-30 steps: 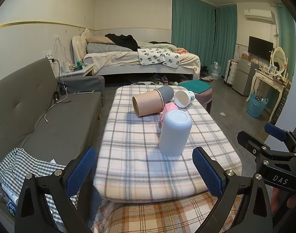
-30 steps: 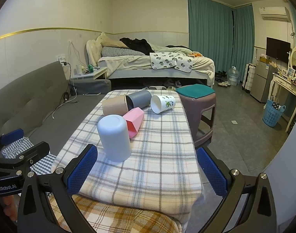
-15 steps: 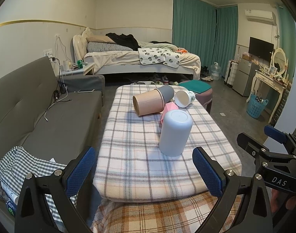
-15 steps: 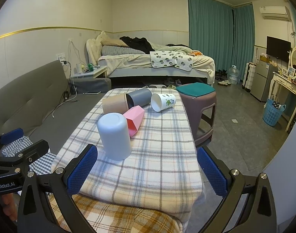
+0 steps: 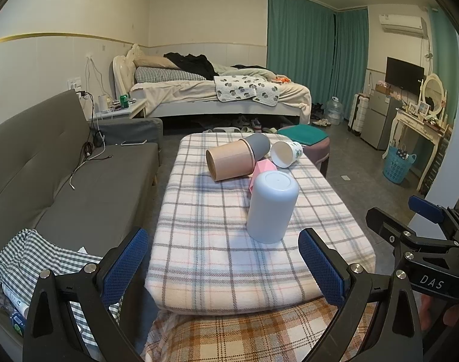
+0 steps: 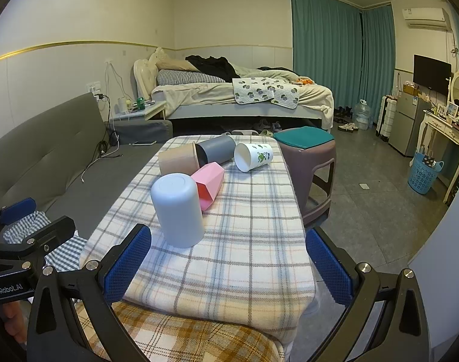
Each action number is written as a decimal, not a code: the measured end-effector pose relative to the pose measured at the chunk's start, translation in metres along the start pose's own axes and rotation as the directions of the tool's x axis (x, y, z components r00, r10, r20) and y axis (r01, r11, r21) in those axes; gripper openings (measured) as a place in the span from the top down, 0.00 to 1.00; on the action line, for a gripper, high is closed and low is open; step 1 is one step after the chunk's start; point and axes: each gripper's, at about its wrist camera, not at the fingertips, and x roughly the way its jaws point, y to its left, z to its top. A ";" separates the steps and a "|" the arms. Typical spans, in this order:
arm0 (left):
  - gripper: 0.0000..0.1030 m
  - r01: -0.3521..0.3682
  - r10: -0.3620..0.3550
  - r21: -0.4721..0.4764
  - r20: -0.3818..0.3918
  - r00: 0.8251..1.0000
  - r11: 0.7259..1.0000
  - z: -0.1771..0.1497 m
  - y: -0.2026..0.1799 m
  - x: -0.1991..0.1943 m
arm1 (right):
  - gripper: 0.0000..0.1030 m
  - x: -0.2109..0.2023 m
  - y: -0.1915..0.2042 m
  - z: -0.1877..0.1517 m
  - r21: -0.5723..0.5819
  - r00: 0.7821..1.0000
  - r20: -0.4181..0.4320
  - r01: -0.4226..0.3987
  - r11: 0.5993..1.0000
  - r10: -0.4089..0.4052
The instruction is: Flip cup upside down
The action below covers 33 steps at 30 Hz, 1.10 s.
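A pale blue cup stands upside down on the plaid-covered table; it also shows in the right wrist view. Behind it lie on their sides a pink cup, a tan cup, a grey cup and a white printed cup. My left gripper is open and empty, held back at the table's near edge. My right gripper is open and empty, also at the near edge. Each gripper shows at the side of the other's view.
A grey sofa runs along the left with a checked cloth on it. A purple stool with a teal cushion stands at the table's far right. A bed is behind. A blue basket is at the right.
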 end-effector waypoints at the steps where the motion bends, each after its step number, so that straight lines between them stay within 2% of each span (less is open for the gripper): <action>1: 0.00 0.000 0.000 0.001 -0.001 1.000 1.000 0.000 0.000 0.000 | 0.00 0.000 0.000 0.000 0.000 1.000 0.000 -0.001 1.000 0.001; 33: 0.00 0.001 -0.001 -0.006 -0.003 1.000 1.000 0.000 0.001 -0.001 | 0.00 0.002 0.001 0.000 -0.003 1.000 -0.005 0.001 1.000 -0.001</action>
